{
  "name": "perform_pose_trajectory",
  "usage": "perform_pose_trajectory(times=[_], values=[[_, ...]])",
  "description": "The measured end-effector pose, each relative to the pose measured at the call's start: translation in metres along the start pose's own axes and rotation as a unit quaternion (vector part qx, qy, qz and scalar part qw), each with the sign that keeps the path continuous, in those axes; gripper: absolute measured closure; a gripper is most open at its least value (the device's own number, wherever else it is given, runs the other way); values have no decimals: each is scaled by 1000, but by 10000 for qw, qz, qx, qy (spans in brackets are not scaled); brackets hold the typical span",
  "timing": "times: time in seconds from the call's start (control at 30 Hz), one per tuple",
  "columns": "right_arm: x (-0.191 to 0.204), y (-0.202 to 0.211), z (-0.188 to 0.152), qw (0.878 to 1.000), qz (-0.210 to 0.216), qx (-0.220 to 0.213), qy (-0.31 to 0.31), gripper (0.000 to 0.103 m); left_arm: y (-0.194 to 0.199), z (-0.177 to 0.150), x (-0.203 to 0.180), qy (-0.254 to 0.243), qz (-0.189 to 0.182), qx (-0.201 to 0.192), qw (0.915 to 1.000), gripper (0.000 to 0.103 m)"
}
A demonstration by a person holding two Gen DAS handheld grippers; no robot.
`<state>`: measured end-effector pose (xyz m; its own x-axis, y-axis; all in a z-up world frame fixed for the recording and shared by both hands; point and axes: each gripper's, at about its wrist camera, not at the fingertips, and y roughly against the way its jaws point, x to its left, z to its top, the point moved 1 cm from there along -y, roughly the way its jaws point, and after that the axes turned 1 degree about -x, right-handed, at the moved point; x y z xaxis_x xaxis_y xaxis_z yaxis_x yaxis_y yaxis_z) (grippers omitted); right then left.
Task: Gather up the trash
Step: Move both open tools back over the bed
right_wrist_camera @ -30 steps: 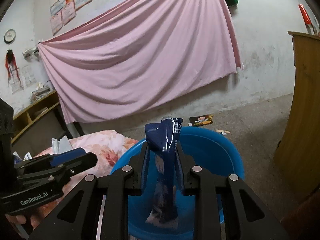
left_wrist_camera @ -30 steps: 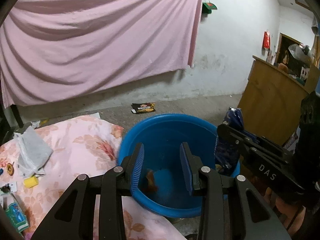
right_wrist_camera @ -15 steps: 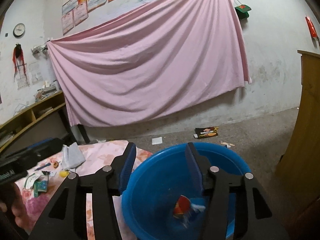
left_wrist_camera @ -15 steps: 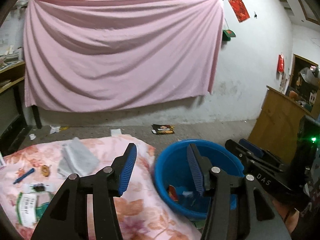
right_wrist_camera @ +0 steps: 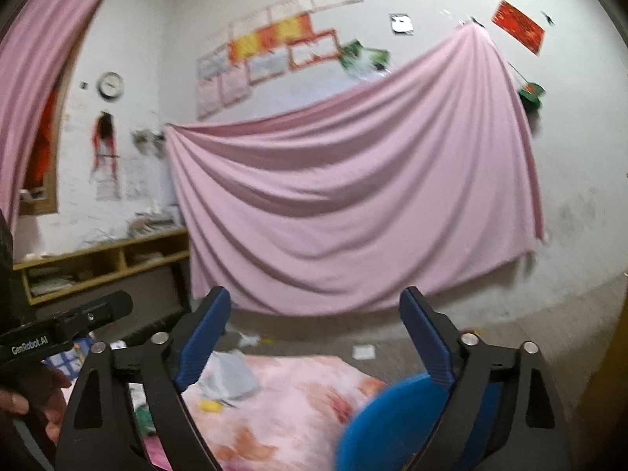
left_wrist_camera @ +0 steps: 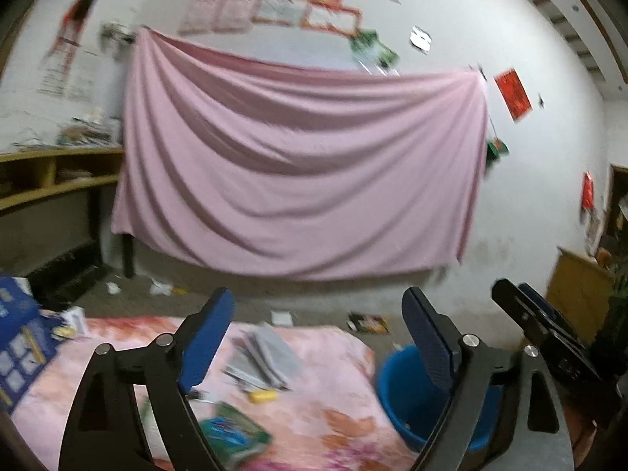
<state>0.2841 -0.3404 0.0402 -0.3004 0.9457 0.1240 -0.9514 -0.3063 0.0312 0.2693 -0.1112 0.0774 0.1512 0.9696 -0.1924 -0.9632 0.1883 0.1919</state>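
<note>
Both grippers, left (left_wrist_camera: 314,337) and right (right_wrist_camera: 312,335), hang empty with jaws opening beside the blue plastic basin (left_wrist_camera: 408,392), apparently ready for more litter: a green packet (left_wrist_camera: 235,433) and yellow scrap (left_wrist_camera: 262,395) lie on the floral blanket (left_wrist_camera: 314,412) left of the basin.

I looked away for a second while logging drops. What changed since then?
The right gripper let go of a dark blue wrapper over the blue basin. Both it and the left gripper are opening, empty, and swung toward the floral cloth. The litter there stayed.
</note>
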Motion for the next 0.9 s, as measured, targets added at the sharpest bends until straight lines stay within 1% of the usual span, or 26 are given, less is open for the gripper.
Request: perform_pose_trajectory(times=[0.03,0.07,0.1,0.17,0.27,0.4,0.5,0.57,0.63,0.7,0.8,0.83,0.9], values=[[6,-1,1,10000,69,-51,8,7,7,2,8,14,106,-100,9999,13],[12,-2,1,9998,147,-115,19,2,15,4,16,23,219,-208,9995,9],[18,-3,1,9996,237,-176,36,0,20,3,20,33,293,-291,9991,2],[28,-5,-1,9989,377,-277,82,0,33,3,35,71,462,-544,9974,2],[45,-6,-4,9974,592,-382,115,0,49,2,53,-31,776,-780,9939,2],[65,-11,-7,9951,834,-491,189,0,63,-7,67,-163,964,-900,9911,2],[78,-15,-12,9936,970,-512,253,0,68,-12,81,-142,1134,-904,9893,2],[88,-23,-15,9934,999,-461,324,0,70,-17,93,-103,1233,-835,9888,2],[94,-32,-19,9936,1024,-318,352,0,67,-23,102,-77,1304,-664,9892,2],[100,-44,-25,9935,1083,-74,337,0,63,-29,111,-21,1335,-435,9901,2],[106,-56,-35,9926,1114,314,378,0,52,-40,123,92,1391,14,9902,2],[107,-60,-39,9919,1112,456,405,0,48,-45,127,160,1375,198,9902,2],[112,-67,-47,9891,1146,787,482,0,45,-54,132,270,1318,448,9899,2]])
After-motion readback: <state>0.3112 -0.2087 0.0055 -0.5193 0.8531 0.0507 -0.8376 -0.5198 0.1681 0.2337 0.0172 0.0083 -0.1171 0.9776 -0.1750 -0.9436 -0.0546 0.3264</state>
